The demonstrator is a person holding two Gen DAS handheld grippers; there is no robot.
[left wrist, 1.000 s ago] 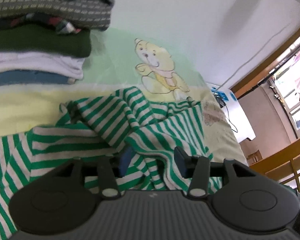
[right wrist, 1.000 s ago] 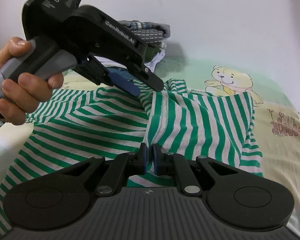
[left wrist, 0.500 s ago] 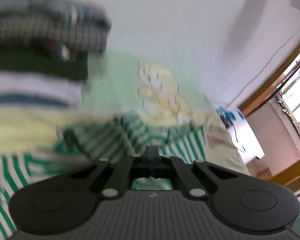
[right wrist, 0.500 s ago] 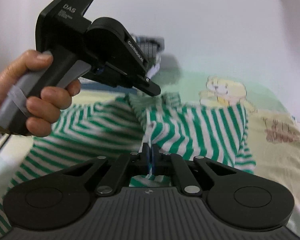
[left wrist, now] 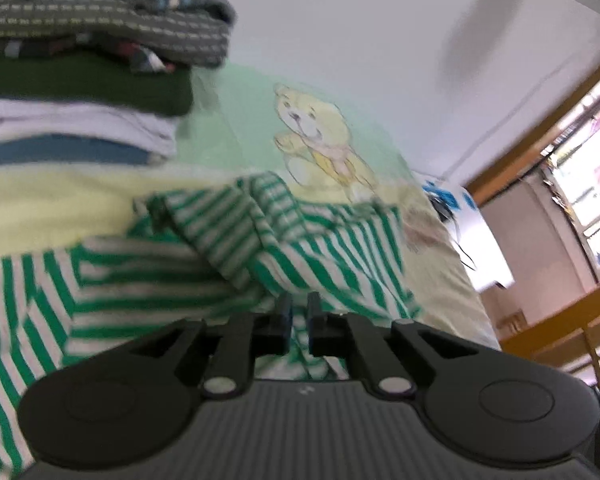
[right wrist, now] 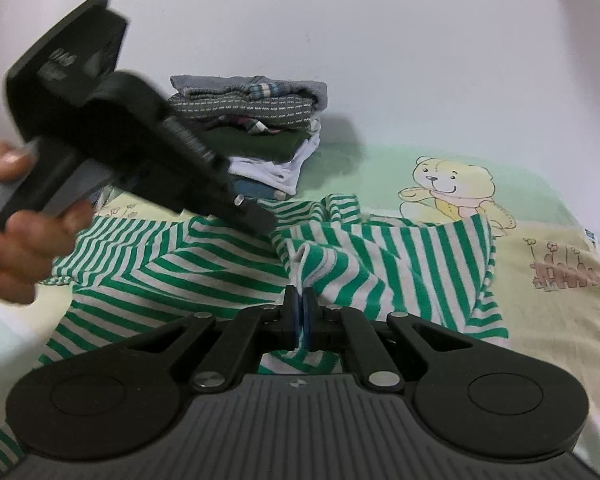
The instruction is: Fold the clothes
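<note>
A green-and-white striped shirt (left wrist: pixel 140 280) (right wrist: pixel 180 264) lies rumpled on the bed sheet (right wrist: pixel 560 320). In the left wrist view my left gripper (left wrist: pixel 299 312) is shut on a raised fold of it, with striped cloth showing between the fingers. The right wrist view shows my right gripper (right wrist: pixel 300 304) shut on another bunched ridge of the same shirt. That view also shows the left gripper (right wrist: pixel 266 222), held by a hand (right wrist: pixel 20 248), with its tip down at the shirt's far edge, blurred.
A stack of folded clothes (right wrist: pixel 252 120) (left wrist: pixel 80 60) stands at the back by the wall. A teddy bear print (right wrist: pixel 452 184) marks the sheet. Off the bed's right side are a white box (left wrist: pixel 484 248) and wooden furniture (left wrist: pixel 560 332).
My left gripper was open over the shirt a second ago; it has since shut on a fold and shifted. The right gripper has stayed shut on the cloth.
</note>
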